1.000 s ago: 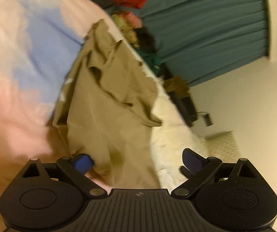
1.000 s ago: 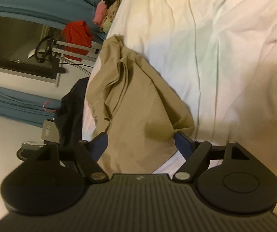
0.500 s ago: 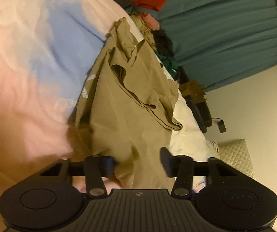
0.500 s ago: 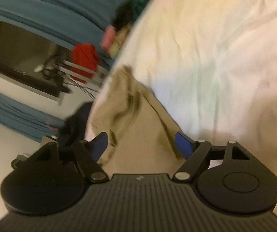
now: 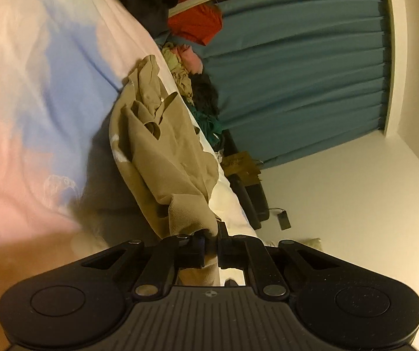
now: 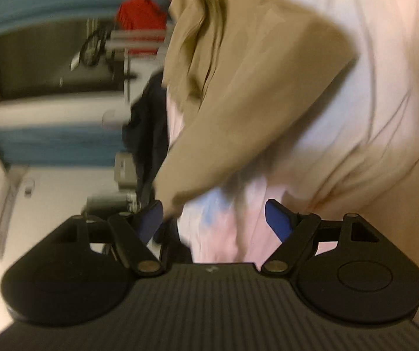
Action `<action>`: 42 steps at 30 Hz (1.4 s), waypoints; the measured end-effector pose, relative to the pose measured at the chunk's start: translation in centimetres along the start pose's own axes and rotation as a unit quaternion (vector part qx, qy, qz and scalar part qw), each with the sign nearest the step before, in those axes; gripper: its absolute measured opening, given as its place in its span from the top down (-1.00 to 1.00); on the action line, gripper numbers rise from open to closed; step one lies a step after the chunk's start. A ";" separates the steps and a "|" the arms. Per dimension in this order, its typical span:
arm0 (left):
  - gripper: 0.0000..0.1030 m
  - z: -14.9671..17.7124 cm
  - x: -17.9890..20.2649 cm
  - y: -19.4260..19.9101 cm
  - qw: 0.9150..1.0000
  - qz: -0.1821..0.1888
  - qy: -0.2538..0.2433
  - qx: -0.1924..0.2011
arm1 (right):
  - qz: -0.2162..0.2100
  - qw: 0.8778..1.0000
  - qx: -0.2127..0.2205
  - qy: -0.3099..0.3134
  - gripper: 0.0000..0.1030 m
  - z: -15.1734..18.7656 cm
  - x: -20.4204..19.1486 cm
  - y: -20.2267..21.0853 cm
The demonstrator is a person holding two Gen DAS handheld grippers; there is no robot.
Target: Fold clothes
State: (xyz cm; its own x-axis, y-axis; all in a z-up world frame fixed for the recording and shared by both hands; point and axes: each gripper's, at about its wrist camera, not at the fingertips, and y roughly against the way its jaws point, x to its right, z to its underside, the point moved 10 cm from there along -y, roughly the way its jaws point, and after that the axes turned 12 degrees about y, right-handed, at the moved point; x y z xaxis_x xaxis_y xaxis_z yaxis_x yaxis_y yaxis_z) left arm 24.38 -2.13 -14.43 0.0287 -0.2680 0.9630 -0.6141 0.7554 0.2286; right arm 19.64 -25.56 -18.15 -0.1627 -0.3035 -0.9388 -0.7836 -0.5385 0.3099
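On the pale bedsheet (image 5: 48, 93), left tongs (image 5: 209, 241) pinch the tan garment (image 5: 165, 158); right tongs (image 6: 214, 219) gape empty.

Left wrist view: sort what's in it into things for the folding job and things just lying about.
For the job:
- crumpled tan cloth garment
- left claw, shut on the garment's near edge
- pale bedsheet under it

Lying about:
- red cloth
- pile of mixed clothes
- teal pleated curtain
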 end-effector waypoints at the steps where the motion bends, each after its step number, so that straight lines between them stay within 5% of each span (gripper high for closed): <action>1: 0.86 0.1 -0.3 -0.1 1.000 -0.001 0.008 -0.001 | 0.006 1.000 0.021 -0.006 -0.54 -0.8 0.5 0.3; 4: 0.86 0.1 -1.0 -0.3 0.999 -0.004 0.031 -0.004 | 0.057 0.995 0.085 -0.012 -0.52 -3.4 2.5 2.1; 8: 0.84 -0.2 -2.0 -0.3 0.998 -0.019 0.055 -0.011 | 0.101 0.987 0.126 -0.026 -0.19 -5.3 4.6 3.3; 10: 0.59 -0.2 -2.6 -0.5 0.997 -0.040 0.060 -0.015 | 0.110 0.986 0.124 -0.016 -0.02 -5.3 4.5 3.2; 12: -0.23 0.0 -3.2 -1.0 0.996 -0.062 0.057 -0.028 | 0.118 0.985 0.124 -0.004 0.16 -5.5 4.2 3.1; 13: -0.28 0.2 -3.5 -1.3 0.995 -0.072 0.053 -0.035 | 0.120 0.985 0.124 -0.002 0.21 -5.6 4.2 3.0; 15: -0.27 0.4 -3.9 -1.7 0.995 -0.082 0.041 -0.039 | 0.125 0.984 0.123 0.000 0.52 -5.7 4.3 3.0; 18: -0.25 0.8 -4.3 -1.9 0.995 -0.090 0.033 -0.041 | 0.116 0.986 0.120 0.011 0.72 -5.6 3.5 3.2; 22: -0.11 0.6 -4.5 -2.3 0.995 -0.085 0.032 -0.033 | 0.090 0.986 0.133 0.048 0.75 -6.3 1.6 4.2; 24: 0.21 0.1 -4.8 -2.4 0.995 -0.088 0.035 -0.020 | 0.082 0.985 0.139 0.066 0.76 -6.6 0.7 4.4; 30: 0.56 -0.5 -6.1 -2.0 0.995 -0.088 0.051 0.000 | 0.093 0.983 0.140 0.071 0.76 -7.0 1.1 4.2; 42: 0.86 -0.4 -5.4 -1.0 0.995 -0.087 0.042 0.022 | 0.099 0.978 0.144 0.110 0.77 -6.7 0.1 4.9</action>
State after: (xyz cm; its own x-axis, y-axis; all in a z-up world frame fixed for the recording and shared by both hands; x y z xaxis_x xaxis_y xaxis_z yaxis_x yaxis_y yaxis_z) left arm 25.12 -1.22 -19.79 0.2032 -0.3404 0.9181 -0.6282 0.6739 0.3889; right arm 19.79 -33.52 -15.68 -0.2197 -0.5584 -0.8000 -0.8915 -0.2182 0.3971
